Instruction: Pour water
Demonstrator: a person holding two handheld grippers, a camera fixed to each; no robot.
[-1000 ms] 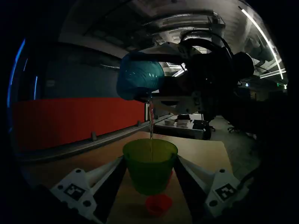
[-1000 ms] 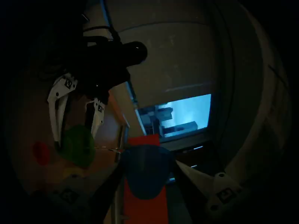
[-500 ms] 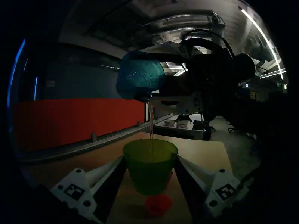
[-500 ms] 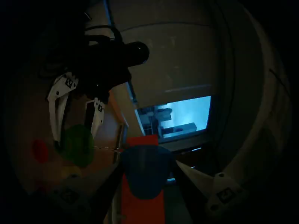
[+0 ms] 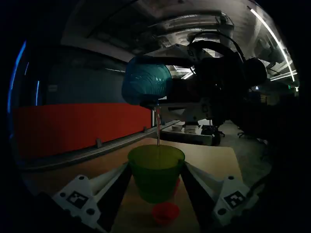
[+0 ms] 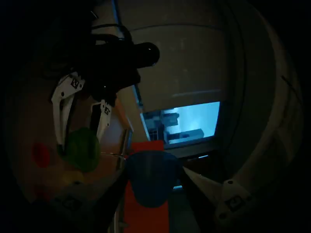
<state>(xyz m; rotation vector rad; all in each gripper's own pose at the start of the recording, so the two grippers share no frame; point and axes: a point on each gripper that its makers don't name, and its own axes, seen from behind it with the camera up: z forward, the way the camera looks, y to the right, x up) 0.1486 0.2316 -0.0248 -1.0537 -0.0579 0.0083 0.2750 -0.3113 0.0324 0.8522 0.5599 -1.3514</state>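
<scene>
Dimly lit office space lies behind a wooden table (image 5: 210,155). A long red panel (image 5: 77,124) stands well behind the green cup (image 5: 156,171), and one bright ceiling light strip (image 5: 272,35) runs high above the cup, to its right. Square black-and-white marker tags (image 5: 77,199) are carried on the left gripper's fingers, one on each, two in all, each printed with a blocky pattern.

Three cups are counted: two are held, and one small red cup (image 5: 165,213) is set on the table just in front of the green cup.

The green cup is kept upright by the left gripper (image 5: 155,167), whose two fingers are pressed against opposite sides of it just below the rim. Whether its base touches the table cannot be told.

Directly above the green cup, the blue cup (image 5: 147,83) is held tipped far over, with its lip lowest. One thin stream of water (image 5: 158,128) falls from that lip into the green cup's mouth.

In the right gripper view, the blue cup is clamped between the two fingers of the right gripper (image 6: 153,173). The left gripper is seen farther off there, its white fingers closed around the green cup, with the small red cup beside it. A pale yellowish patch (image 6: 73,177) lies near the green cup; it is possibly another small object, but it is too dark to identify.
</scene>
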